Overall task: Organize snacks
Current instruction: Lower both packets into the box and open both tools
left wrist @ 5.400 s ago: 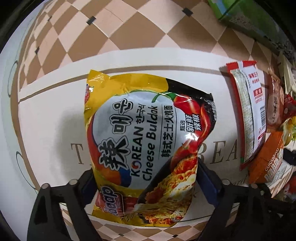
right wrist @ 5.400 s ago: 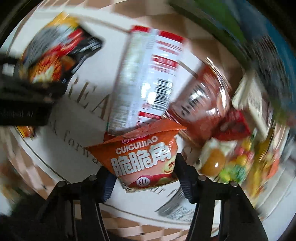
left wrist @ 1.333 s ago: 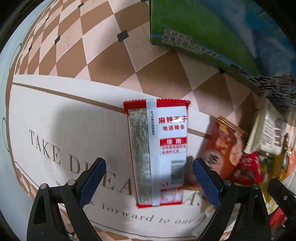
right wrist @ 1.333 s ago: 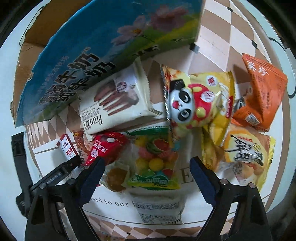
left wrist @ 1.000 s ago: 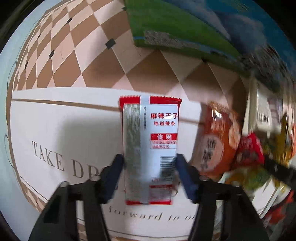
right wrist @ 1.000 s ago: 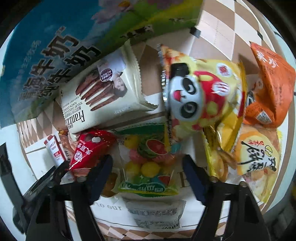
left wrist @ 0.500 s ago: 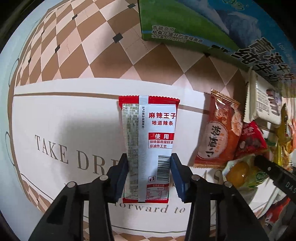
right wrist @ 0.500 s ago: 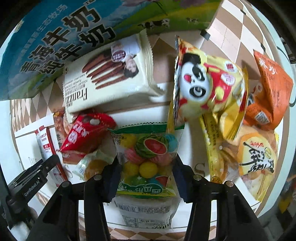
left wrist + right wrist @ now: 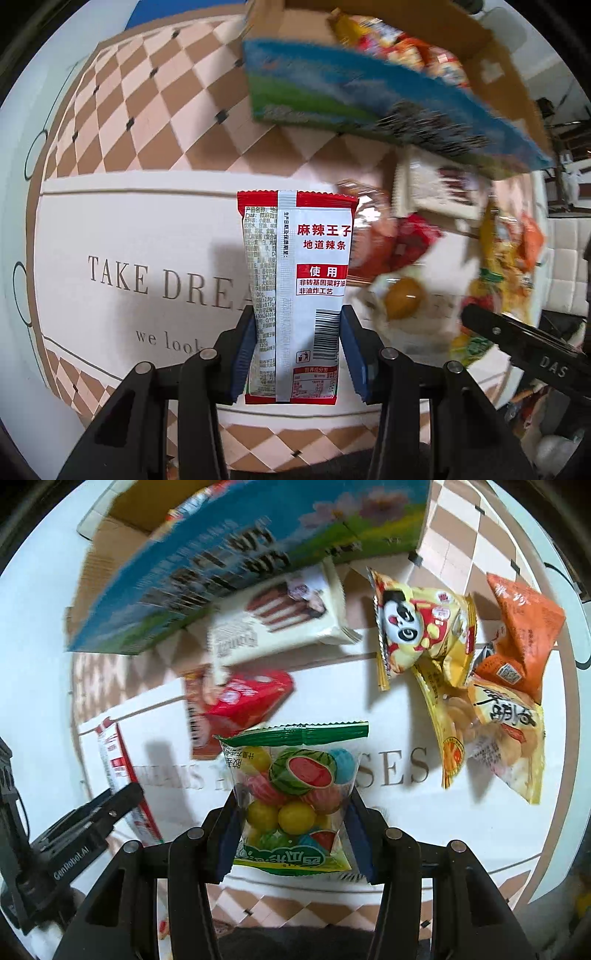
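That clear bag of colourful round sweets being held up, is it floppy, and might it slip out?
The candy bag looks soft: thin clear film, so it probably sags around its round sweets. It seems bottom-heavy, since the sweets bunch low. The glossy film may be slippery, though the right hand-held gripper pinches it from both sides, likely enough.

"TAKE DREA" on tablecloth [image 9: 110, 236]

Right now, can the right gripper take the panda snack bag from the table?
Probably not yet. The right gripper is shut on the fruit candy bag, so its jaws are occupied. The panda snack bag lies uncovered on top of the pile, so the way looks free once the candy is released.
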The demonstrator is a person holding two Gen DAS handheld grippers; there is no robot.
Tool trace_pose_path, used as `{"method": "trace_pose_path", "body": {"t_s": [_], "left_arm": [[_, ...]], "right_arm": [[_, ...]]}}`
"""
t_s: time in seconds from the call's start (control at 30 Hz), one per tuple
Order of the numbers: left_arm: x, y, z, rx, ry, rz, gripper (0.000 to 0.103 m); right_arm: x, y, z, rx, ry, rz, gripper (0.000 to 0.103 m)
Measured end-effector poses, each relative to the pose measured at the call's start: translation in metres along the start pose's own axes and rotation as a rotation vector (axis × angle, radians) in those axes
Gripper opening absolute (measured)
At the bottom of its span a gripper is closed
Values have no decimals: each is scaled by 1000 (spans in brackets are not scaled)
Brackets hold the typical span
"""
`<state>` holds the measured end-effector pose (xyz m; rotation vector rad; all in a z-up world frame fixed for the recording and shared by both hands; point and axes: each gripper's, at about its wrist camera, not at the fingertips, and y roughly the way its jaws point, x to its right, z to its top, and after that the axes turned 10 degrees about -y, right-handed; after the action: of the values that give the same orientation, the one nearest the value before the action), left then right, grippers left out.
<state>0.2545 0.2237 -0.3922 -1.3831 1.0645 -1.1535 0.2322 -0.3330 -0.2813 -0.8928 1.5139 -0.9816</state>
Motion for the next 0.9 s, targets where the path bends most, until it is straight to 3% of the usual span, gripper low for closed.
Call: {"method": "trace_pose_path", "body": {"t_s": [0.23,0.37,0.5,0.67,0.9], "left_arm": [[30,-75,20,82,43,-122,41],[65,-98,62,129,60,-154,42],[83,-98,117,127,62,-152,42],[89,-68,180,84,45,-82,42],[92,-18,216,-19,39,-16,42]], "right_arm": [[-4,-86,34,110,-38,86,54],[-4,-136,71,195,-66,83,54],[3,-174,124,263,-84,10,54],[14,-165,180,238,-80,-54,54],[27,-106,225,131,-66,-113,54]]}}
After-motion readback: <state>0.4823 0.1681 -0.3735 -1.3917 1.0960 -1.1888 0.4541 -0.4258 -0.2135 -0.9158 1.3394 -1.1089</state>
